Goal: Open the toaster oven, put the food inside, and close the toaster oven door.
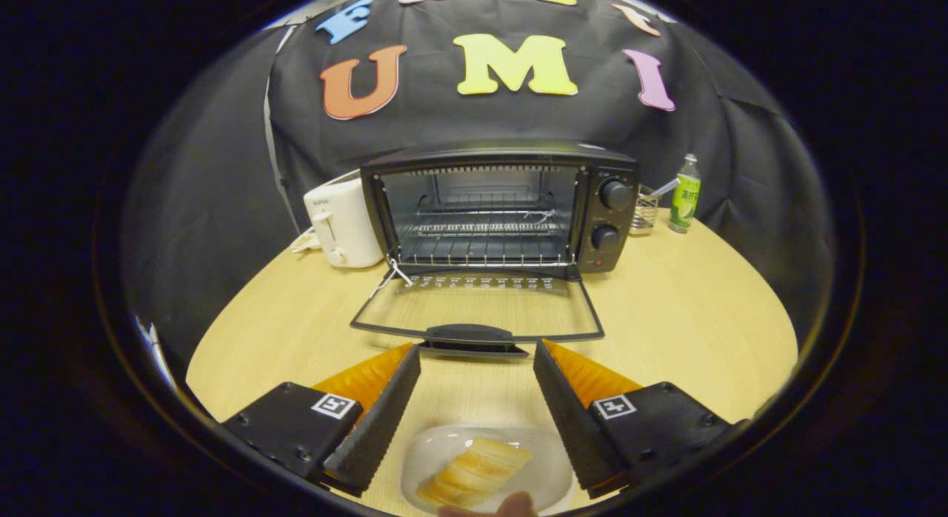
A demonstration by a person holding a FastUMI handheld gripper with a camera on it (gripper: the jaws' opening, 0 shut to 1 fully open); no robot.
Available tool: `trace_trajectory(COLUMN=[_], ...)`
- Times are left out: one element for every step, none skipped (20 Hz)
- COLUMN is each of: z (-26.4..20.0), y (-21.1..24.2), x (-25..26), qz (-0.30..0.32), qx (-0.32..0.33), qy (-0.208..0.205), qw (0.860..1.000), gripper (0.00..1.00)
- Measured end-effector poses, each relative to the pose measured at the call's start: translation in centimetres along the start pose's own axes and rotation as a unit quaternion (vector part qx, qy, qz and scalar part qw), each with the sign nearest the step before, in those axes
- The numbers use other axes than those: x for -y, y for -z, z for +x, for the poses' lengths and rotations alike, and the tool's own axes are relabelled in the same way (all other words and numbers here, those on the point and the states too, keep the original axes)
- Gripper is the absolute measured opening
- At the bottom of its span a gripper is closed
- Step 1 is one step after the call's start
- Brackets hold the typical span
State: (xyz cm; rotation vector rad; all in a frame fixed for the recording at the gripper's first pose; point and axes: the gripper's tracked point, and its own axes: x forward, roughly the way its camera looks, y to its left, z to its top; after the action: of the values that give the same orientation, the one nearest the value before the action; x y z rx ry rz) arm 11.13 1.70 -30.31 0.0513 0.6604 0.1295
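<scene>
Presently, item one: my gripper [476, 354], fingers spread wide apart and holding nothing, poised over the wooden table [689, 317] facing the toaster oven [503, 206], whose glass door [478, 306] already lies folded down flat just beyond my fingertips, rack [481, 228] bare inside. Item two: the food [474, 472], a pale sliced piece on a small white dish [433, 450], sitting low between my fingers near their bases, with someone's fingertip [511, 506] at its near edge. Handling note, as I judge it: lower and centre on the slices, close gently so they neither crush nor fan apart, then lift high enough to clear the door's handle [470, 332] before going in.
</scene>
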Motion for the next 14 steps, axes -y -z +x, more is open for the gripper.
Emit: trace_trajectory(z=[-1.1, -1.9, -2.7, -3.5, -4.4, -5.0, -5.5, -5.8, -5.9, -6.0, -5.9, -5.8, -5.5, -5.3], y=[0.1, 0.4, 0.7, 1.1, 1.7, 2.2, 3.0, 3.8, 4.8, 5.8, 6.6, 7.2, 7.6, 8.0], x=[0.2, 0.6, 0.8, 1.0, 1.1, 1.2, 1.4, 1.4, 1.4, 1.2, 0.9, 0.6, 0.5, 0.2], qz=[0.004, 0.006, 0.006, 0.007, 0.009, 0.012, 0.017, 0.028, 0.042, 0.057, 0.063, 0.063, 0.060, 0.057], qx=[0.006, 0.006, 0.005, 0.005, 0.004, 0.004, 0.001, -0.003, -0.010, -0.022, -0.029, -0.035, -0.039, -0.045], qy=[0.002, 0.005, 0.008, 0.010, 0.014, 0.016, 0.019, 0.020, 0.020, 0.019, 0.020, 0.022, 0.025, 0.028], qw=[1.000, 1.000, 1.000, 1.000, 1.000, 1.000, 1.000, 0.999, 0.999, 0.998, 0.997, 0.997, 0.997, 0.997], gripper=[1.00, 1.00, 1.00, 1.00, 1.00, 1.00, 1.00, 1.00, 1.00, 1.00, 1.00, 1.00, 1.00, 1.00])
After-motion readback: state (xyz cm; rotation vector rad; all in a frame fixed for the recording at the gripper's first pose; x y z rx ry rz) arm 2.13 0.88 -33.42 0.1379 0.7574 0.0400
